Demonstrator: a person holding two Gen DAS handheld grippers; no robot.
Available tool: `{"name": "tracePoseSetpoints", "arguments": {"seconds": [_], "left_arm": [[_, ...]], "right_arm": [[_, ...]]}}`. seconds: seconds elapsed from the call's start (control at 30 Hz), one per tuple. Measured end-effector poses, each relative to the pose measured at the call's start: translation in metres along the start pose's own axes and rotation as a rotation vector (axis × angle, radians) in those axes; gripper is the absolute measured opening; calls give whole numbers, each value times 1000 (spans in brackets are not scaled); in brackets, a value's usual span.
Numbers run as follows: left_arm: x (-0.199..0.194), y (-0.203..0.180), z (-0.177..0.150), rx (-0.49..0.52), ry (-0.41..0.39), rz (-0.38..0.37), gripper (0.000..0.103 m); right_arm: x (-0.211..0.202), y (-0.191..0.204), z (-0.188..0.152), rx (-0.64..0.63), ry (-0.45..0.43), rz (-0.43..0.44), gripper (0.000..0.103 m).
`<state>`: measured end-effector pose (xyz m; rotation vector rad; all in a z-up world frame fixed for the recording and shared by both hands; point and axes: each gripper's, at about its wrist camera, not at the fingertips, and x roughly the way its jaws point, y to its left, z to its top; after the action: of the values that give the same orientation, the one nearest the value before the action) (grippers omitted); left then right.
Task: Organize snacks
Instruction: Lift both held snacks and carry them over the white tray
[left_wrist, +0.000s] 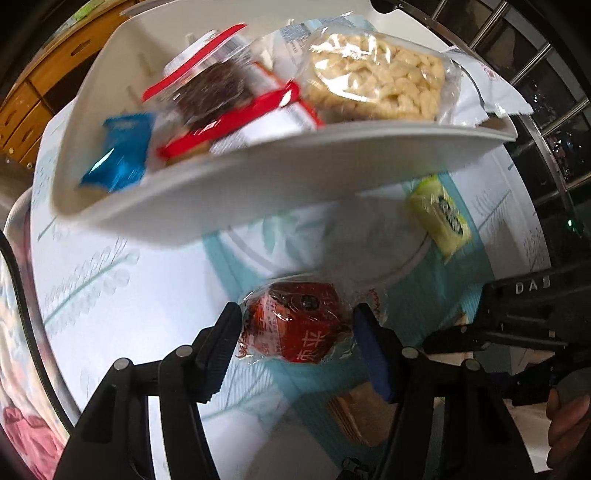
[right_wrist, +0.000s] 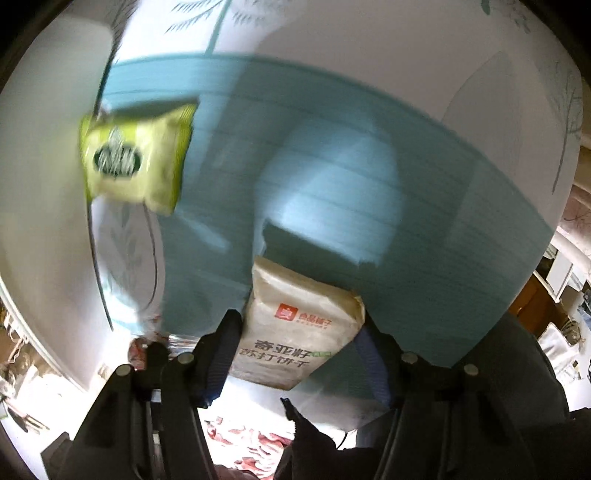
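The left gripper pointed steeply down at the tablecloth with a red wrapped snack between its jaws; the pad at nine o'clock met the crinkled clear film, the pad at three o'clock pressed the wrapper's loose edge, so it looked closed on the snack at roughly half width. That snack seemed light, its film slippery and springy around a firmer core, so a hold across the middle of the body, not the loose film ears, would be the safer one. At twelve o'clock, just above the snack in the left wrist view, stood the white bin, already loaded with a puffed snack bag, a blue packet and red-edged packs; a green packet lay on the cloth at two o'clock, beside the bin's wall. The right gripper had a beige cracker pack between its jaws, both pads against the pack's long sides, apparently clamped on it. The pack looked stiff along its length but brittle inside, so a light squeeze at mid-length would suit it. Beyond it spread the teal patch of cloth, with the same green packet at ten o'clock, well apart from the pack.
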<state>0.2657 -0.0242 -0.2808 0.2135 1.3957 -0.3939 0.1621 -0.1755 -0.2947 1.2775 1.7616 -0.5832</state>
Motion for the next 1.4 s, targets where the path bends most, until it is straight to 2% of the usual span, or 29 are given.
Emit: {"name": "tracePoseSetpoints", "arguments": {"seconds": [0.17, 0.37, 0.47, 0.6, 0.93, 1.13, 1.3, 1.4], "left_arm": [[-15, 16, -30, -35, 4, 6, 60], [-46, 41, -61, -105, -39, 11, 60], [-63, 47, -66, -127, -63, 22, 60], [-88, 58, -70, -144, -97, 33, 60], [-163, 72, -50, -202, -174, 5, 61], [-195, 82, -22, -238, -248, -23, 61], [-209, 82, 11, -244, -289, -43, 61], [-207, 80, 34, -243, -297, -55, 61]], "right_arm": [[6, 16, -21, -55, -17, 5, 59], [2, 26, -46, -151, -63, 31, 59], [-4, 36, -63, -203, -101, 51, 59], [-28, 47, -62, -278, -151, 85, 59], [-85, 70, -92, -420, -275, 170, 59], [-117, 96, -106, -479, -340, 230, 59], [-131, 114, -98, -518, -363, 250, 59], [-145, 121, -87, -541, -385, 222, 59]]}}
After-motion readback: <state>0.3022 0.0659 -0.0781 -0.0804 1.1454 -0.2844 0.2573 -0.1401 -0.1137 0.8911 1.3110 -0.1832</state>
